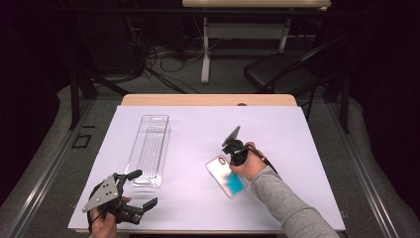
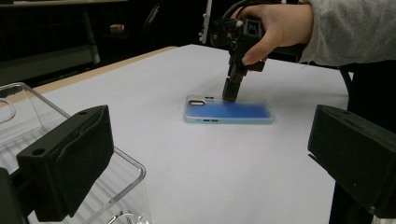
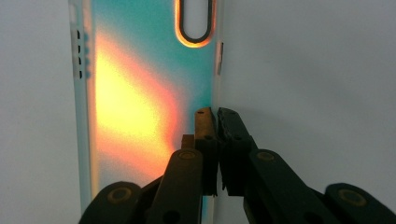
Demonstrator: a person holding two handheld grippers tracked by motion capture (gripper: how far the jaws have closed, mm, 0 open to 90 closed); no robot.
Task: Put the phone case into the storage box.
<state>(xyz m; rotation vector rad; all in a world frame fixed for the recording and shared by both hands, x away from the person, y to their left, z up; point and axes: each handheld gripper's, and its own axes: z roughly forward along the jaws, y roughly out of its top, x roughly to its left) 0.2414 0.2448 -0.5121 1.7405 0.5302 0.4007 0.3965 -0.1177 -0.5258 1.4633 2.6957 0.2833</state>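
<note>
In the high view, a translucent phone case with a blue-tinted back [image 1: 227,175] is seen lying flat on the white-covered worktop [image 1: 198,129], at the right of its middle. The right gripper [image 1: 235,157] is held by a hand above the case and is pointed down on its right long edge. A clear plastic rectangular tray [image 1: 148,148] is placed well apart, on the left part of the worktop. The left gripper [image 1: 141,188] is held near the front edge, just in front of the tray, and its fingers are spread wide with nothing between them.

In the left gripper view, the two black fingers [image 2: 70,163] are seen far apart and empty, with a corner of the clear tray [image 2: 126,177] under the left one. Farther off, the phone case [image 2: 229,112] lies flat, and the right gripper [image 2: 231,91] stands nearly upright with its tips on the case.

In the right gripper view, the fingers [image 3: 205,135] are closed on the thin side wall of the phone case [image 3: 140,102], one inside and one outside. The camera opening of the case is seen at the top.
</note>
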